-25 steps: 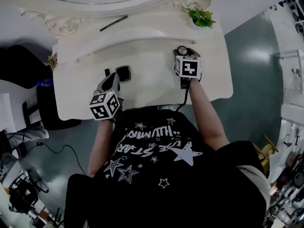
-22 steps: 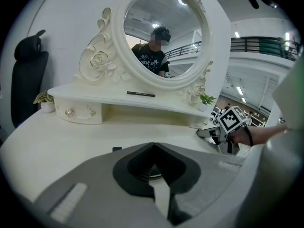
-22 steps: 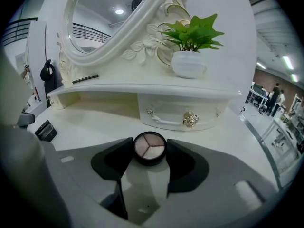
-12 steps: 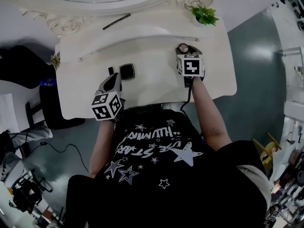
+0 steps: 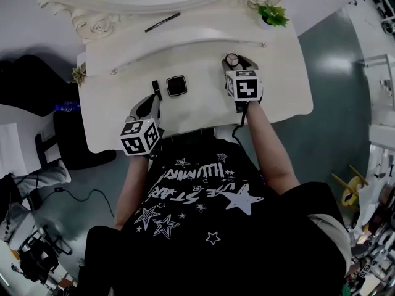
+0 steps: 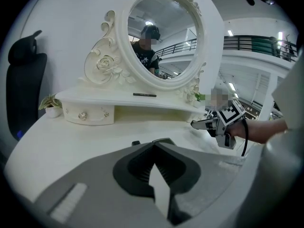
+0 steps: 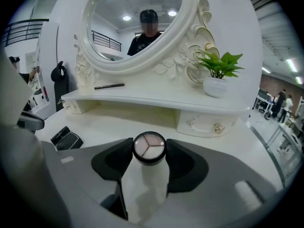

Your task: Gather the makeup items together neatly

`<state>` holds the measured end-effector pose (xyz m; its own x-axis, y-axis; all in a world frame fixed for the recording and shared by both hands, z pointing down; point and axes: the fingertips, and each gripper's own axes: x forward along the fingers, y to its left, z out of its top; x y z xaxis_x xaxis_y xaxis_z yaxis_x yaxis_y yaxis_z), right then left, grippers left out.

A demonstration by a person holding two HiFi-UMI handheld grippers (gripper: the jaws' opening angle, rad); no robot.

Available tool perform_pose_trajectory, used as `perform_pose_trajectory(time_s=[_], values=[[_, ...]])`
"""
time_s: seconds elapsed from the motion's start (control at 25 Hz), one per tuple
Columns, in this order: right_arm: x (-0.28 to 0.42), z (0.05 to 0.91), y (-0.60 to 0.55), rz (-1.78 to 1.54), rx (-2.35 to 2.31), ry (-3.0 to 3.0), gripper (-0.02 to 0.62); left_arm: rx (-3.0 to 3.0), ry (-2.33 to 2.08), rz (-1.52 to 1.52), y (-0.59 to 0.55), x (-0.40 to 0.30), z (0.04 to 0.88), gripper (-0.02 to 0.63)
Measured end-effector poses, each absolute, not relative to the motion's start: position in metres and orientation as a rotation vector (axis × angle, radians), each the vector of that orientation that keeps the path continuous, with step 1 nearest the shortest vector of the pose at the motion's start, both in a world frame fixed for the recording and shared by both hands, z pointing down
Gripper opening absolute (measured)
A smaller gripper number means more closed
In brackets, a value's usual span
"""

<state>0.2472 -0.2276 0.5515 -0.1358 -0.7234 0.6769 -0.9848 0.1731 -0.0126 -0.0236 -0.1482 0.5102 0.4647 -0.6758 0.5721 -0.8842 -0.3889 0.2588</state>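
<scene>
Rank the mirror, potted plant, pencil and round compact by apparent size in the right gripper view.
1. mirror
2. potted plant
3. round compact, though it sits nearest the camera, so its rank is unsure
4. pencil

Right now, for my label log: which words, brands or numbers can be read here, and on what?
On the T-shirt: slanted white lettering among stars, too warped to read.
Cubes on the left hand-held gripper and right hand-held gripper: square marker patterns, no words.
On the round compact and square compact: no legible print.
</scene>
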Motion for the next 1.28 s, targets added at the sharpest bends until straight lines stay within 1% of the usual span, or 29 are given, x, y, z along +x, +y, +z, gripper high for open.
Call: perform_pose_trajectory(time_s=[0.4,0.8,1.28], values=[[0.196,0.546,-0.213,0.611,1.566,-1.956,0.249,2.195,-1.269,0.504,-0.143,-0.068,0.509,0.002],[0.155,0.556,-0.197,0.609,1.480,-1.970,0.249,2.205,-1.238,0.483,-0.143,-0.092,0.512,0.002],[0.131,0.572,-0.185,0.593,1.403,-1.956,0.249,2.205,-1.230,0.489,-0.141,-0.110,0.515,0.002]])
